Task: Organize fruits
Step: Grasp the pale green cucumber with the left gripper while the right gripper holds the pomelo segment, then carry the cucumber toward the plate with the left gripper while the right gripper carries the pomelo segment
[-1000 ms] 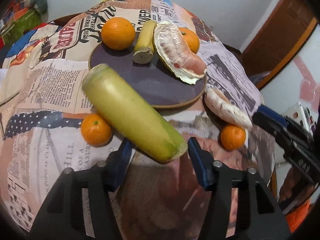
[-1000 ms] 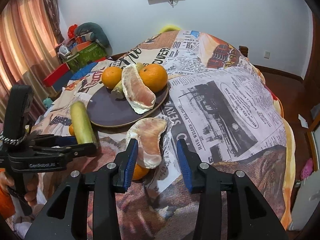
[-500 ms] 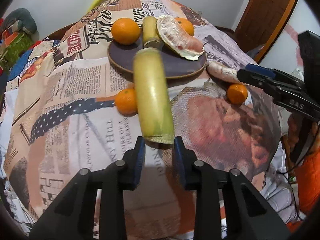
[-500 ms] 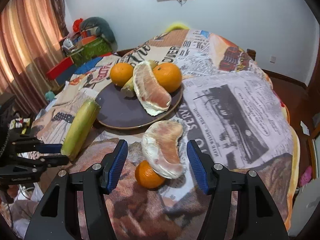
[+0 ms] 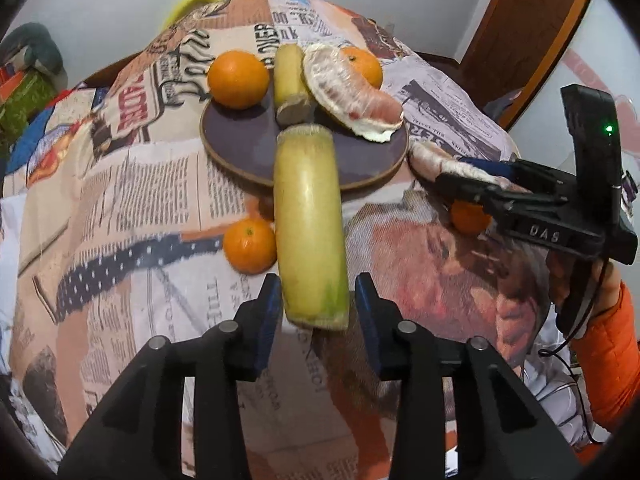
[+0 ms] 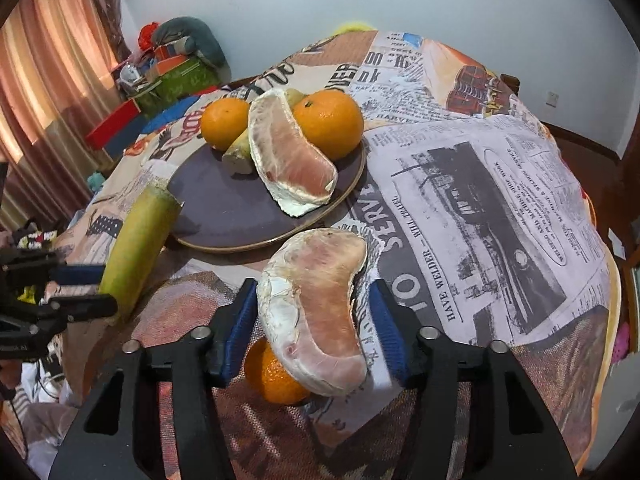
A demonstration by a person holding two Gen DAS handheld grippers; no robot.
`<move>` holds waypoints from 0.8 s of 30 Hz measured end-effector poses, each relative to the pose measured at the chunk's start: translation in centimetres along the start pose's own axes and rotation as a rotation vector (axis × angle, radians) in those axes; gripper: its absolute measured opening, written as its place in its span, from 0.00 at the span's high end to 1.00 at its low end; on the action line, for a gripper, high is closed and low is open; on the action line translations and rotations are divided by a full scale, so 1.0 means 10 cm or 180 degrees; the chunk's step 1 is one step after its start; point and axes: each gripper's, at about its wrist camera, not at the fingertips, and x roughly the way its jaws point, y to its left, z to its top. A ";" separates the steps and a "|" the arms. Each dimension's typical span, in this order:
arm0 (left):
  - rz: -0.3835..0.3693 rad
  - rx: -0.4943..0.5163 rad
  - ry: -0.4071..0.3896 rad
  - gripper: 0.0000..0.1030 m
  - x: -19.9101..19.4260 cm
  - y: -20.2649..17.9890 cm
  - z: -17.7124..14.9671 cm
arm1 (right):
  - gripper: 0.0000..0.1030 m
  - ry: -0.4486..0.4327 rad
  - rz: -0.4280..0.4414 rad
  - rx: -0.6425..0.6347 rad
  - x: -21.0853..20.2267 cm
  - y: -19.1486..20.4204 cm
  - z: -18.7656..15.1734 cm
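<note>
Two pick-ups running at once here. My left tool (image 5: 316, 300) has the long pale-green cut stalk (image 5: 308, 224) between its blue pads, far end reaching over the rim of the round dark purple plate (image 5: 240, 148). The jaws are easing apart; the left pad sits right against the stalk, the right one shows a gap, so I wouldn't call that a firm grip. I want both pads square on the thick near end before lifting.

My right tool (image 6: 312, 320) is closing around the peeled pink pomelo segment (image 6: 316, 308), which lies on the newspaper-print cloth (image 6: 480, 200) over the desk, just short of the plate and resting partly on a small orange mandarin (image 6: 272, 376). Pads aren't pressing yet. Soft flesh, I reckon, so squeeze gently, mid-body, and lift straight up so the mandarin doesn't roll.

The plate already carries two oranges, another segment and a short stalk piece; open space is at the near side.
</note>
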 end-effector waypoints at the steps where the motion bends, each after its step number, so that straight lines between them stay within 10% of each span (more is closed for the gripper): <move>1: 0.0010 0.0022 -0.0007 0.64 0.01 -0.01 0.02 | 0.57 0.0007 0.0020 0.0001 0.01 0.00 0.00; 24: -0.0100 0.0370 0.0040 0.60 0.40 -0.38 0.50 | 0.60 -0.0119 0.0061 -0.0003 -0.07 0.02 -0.01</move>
